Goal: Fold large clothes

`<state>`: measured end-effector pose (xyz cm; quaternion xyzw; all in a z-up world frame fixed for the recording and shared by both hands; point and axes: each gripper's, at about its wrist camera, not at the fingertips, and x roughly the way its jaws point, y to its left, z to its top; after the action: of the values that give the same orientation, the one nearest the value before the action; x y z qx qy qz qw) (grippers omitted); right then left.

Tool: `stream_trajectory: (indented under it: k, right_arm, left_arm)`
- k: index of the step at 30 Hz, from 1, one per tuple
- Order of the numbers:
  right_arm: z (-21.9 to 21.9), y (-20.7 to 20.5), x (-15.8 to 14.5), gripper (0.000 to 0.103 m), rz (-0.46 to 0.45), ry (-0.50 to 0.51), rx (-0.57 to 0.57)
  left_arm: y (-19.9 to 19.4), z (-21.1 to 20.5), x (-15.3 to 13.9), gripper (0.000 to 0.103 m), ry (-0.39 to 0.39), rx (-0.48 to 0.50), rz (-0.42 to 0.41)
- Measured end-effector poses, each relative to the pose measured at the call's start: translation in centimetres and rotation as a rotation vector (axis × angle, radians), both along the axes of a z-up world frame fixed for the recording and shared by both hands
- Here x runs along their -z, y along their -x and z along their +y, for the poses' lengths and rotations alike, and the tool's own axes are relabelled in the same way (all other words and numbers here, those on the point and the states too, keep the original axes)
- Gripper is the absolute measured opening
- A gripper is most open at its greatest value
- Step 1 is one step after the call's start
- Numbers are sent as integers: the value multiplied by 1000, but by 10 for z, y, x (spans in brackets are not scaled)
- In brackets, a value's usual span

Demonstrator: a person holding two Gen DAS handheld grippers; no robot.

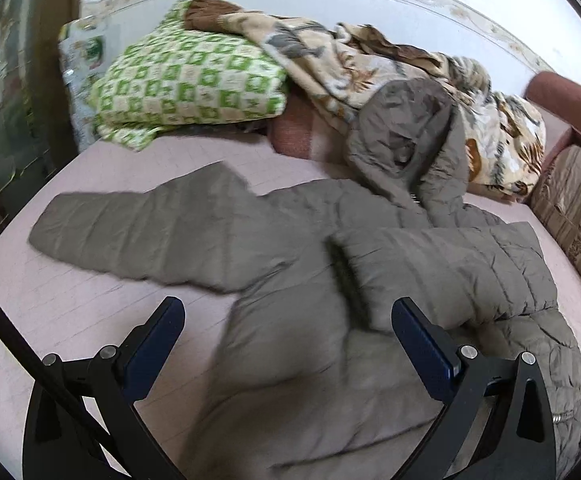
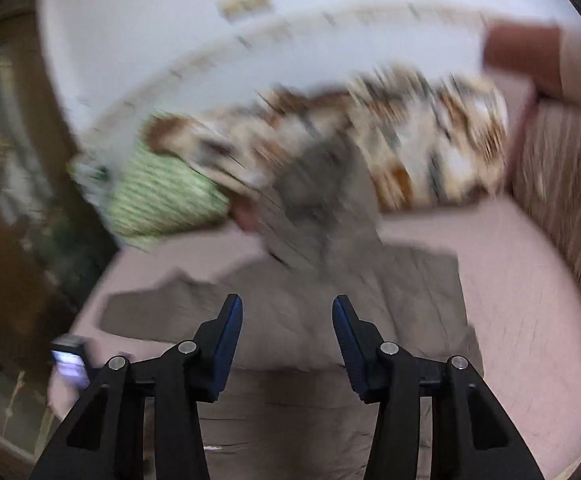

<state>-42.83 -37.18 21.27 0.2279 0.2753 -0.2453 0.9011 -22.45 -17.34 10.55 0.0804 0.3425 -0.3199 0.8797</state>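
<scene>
A grey-brown padded hooded jacket (image 1: 290,264) lies flat on a pink bed (image 1: 90,304). Its left sleeve (image 1: 138,228) stretches out to the left. Its right sleeve (image 1: 442,276) is folded across the body. The hood (image 1: 406,136) rests against the bedding behind. My left gripper (image 1: 288,320) is open and empty above the jacket's body. In the blurred right wrist view the jacket (image 2: 290,312) lies ahead, and my right gripper (image 2: 287,312) is open and empty above it.
A green checked quilt (image 1: 186,84) and a beige floral blanket (image 1: 354,64) are piled at the back of the bed. A patterned sofa arm (image 1: 578,200) borders the right side. A dark wooden frame (image 1: 30,92) stands at the left. A white wall is behind.
</scene>
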Motion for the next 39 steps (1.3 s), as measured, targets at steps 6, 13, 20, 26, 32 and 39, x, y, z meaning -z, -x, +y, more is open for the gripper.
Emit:
stream_trajectory:
  k: [6, 13, 20, 26, 32, 39]
  right_arm:
    - [-90, -16, 101, 51, 156, -22, 157]
    - [-152, -29, 188, 51, 276, -108, 149]
    - [-143, -48, 187, 52, 408, 19, 115]
    - [-85, -40, 143, 52, 298, 179, 39]
    - [-19, -29, 125, 55, 252, 268, -20]
    - [36, -23, 132, 57, 283, 378, -68]
  left_arm:
    - [-13, -77, 26, 103, -150, 37, -30]
    - [-47, -113, 80, 103, -316, 0, 119]
    - [-46, -104, 68, 103, -230, -41, 120]
    - [-5, -73, 18, 103, -121, -72, -56]
    - [32, -13, 1, 103, -51, -104, -100]
    - [62, 26, -4, 103, -105, -121, -161]
